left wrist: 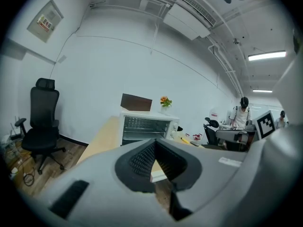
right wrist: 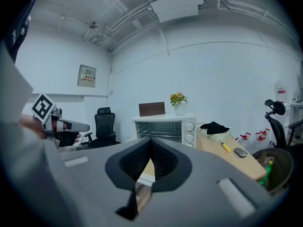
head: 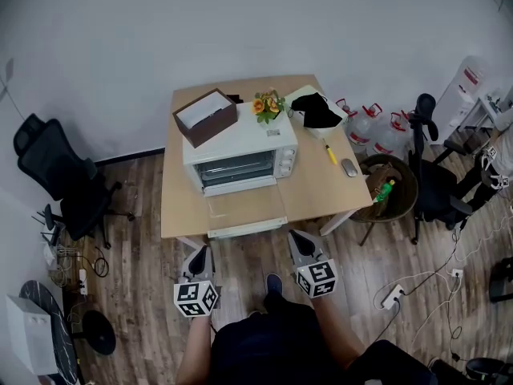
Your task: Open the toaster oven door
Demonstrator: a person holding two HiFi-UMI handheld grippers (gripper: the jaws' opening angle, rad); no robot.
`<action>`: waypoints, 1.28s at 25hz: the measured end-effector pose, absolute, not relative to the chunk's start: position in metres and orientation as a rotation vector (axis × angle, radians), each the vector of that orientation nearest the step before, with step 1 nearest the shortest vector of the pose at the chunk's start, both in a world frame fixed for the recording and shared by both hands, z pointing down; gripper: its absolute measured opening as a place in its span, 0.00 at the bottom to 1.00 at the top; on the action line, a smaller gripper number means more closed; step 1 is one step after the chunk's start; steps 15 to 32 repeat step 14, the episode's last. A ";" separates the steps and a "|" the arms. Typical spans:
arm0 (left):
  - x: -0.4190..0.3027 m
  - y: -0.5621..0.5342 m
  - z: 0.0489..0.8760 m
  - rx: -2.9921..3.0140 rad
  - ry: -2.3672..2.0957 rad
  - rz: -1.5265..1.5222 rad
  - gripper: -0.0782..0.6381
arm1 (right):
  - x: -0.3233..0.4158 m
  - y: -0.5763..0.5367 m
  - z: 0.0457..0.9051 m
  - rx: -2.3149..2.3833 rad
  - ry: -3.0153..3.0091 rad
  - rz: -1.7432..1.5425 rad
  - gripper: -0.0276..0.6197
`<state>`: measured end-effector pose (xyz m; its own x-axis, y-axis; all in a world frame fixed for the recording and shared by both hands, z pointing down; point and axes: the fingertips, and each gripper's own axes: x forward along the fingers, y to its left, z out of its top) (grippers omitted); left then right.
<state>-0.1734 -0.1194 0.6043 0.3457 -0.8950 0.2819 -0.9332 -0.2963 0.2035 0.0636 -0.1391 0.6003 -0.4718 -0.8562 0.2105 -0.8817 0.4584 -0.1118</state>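
Note:
The white toaster oven [head: 240,155] stands on the wooden table [head: 180,207]. Its glass door [head: 240,208] lies folded down flat towards me, with the handle at the table's front edge. The wire racks inside show in the left gripper view [left wrist: 144,126] and the right gripper view [right wrist: 163,126]. My left gripper [head: 200,251] [left wrist: 155,142] and right gripper [head: 300,237] [right wrist: 151,140] hover over the floor just in front of the table, apart from the door. Both are shut with nothing between their pads.
A brown box [head: 206,116] and a flower pot [head: 267,105] sit on the oven. A black cloth [head: 315,111], yellow screwdriver [head: 330,153] and mouse [head: 349,168] lie to its right. A black chair [head: 56,175] stands left, a basket [head: 389,187] and another chair [head: 429,183] right.

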 end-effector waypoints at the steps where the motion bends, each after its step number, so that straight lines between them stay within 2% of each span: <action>1: -0.173 -0.119 0.605 2.286 -1.620 0.161 0.10 | 0.064 -0.139 0.600 1.542 -2.574 0.309 0.05; 32: -0.176 -0.113 0.607 2.278 -1.612 0.160 0.10 | 0.063 -0.132 0.594 1.541 -2.576 0.310 0.05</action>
